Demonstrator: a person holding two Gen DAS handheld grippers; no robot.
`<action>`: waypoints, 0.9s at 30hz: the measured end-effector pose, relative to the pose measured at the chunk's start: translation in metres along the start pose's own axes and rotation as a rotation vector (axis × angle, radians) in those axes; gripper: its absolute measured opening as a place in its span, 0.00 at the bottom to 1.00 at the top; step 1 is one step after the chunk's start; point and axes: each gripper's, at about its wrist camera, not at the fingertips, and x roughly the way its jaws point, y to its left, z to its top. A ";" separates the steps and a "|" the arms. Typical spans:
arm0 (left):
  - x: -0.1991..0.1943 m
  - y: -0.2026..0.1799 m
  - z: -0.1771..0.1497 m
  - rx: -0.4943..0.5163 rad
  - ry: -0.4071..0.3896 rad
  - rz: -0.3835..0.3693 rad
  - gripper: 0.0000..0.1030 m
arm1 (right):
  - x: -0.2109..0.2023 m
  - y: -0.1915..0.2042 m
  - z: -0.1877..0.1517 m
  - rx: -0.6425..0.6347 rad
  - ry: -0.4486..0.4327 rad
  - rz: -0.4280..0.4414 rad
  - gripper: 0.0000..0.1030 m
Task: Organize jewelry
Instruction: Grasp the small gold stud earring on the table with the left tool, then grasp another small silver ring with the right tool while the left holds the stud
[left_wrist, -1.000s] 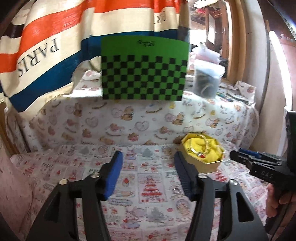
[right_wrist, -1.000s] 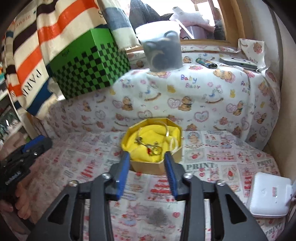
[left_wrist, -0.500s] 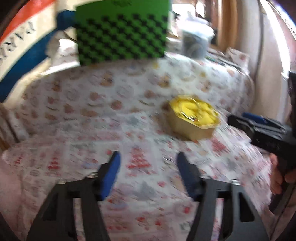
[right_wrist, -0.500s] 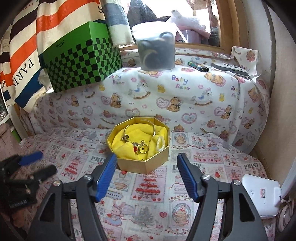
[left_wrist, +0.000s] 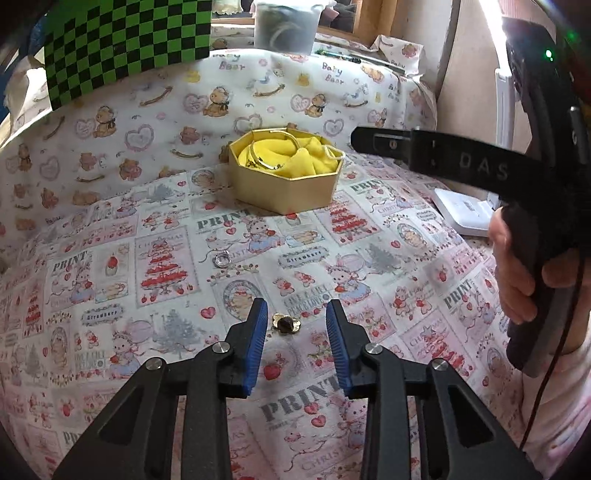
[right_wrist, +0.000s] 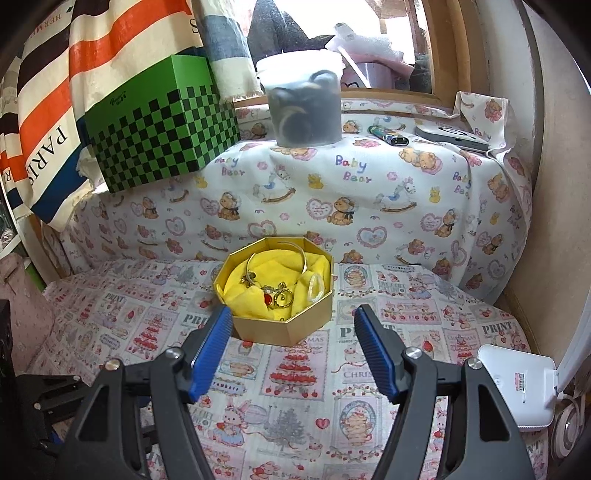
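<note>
A gold flower-shaped earring (left_wrist: 286, 324) lies on the printed cloth between the blue pads of my left gripper (left_wrist: 296, 325), whose jaws are closing without touching it. Further off a small clear ring (left_wrist: 222, 258) rests on the cloth. The gold octagonal box (left_wrist: 291, 184) with yellow lining holds a bangle and other jewelry. In the right wrist view that box (right_wrist: 295, 326) sits just beyond my right gripper (right_wrist: 293, 332), which stands open with nothing between its fingers. From the left wrist view, the right gripper (left_wrist: 443, 155) shows at the right, held by a hand (left_wrist: 517, 269).
A green checkered box (right_wrist: 162, 125) and a plastic tub (right_wrist: 304, 99) stand on the raised shelf behind. A white device (right_wrist: 517, 387) lies at the right on the cloth. A striped towel (right_wrist: 48, 110) hangs at the left. A wall borders the right side.
My left gripper has dropped and tilted down toward the cloth, its jaws narrowing around the gold earring. My right gripper has opened wider and drawn back slightly from the box.
</note>
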 end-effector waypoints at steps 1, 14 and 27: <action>0.002 0.000 0.000 0.000 0.006 0.005 0.30 | 0.000 0.000 0.000 0.001 0.001 0.001 0.64; 0.019 0.018 0.000 -0.022 0.017 0.084 0.14 | 0.001 0.001 0.000 0.000 0.016 0.004 0.65; -0.014 0.070 0.016 -0.162 -0.115 0.200 0.14 | 0.007 0.005 -0.003 -0.009 0.033 0.007 0.65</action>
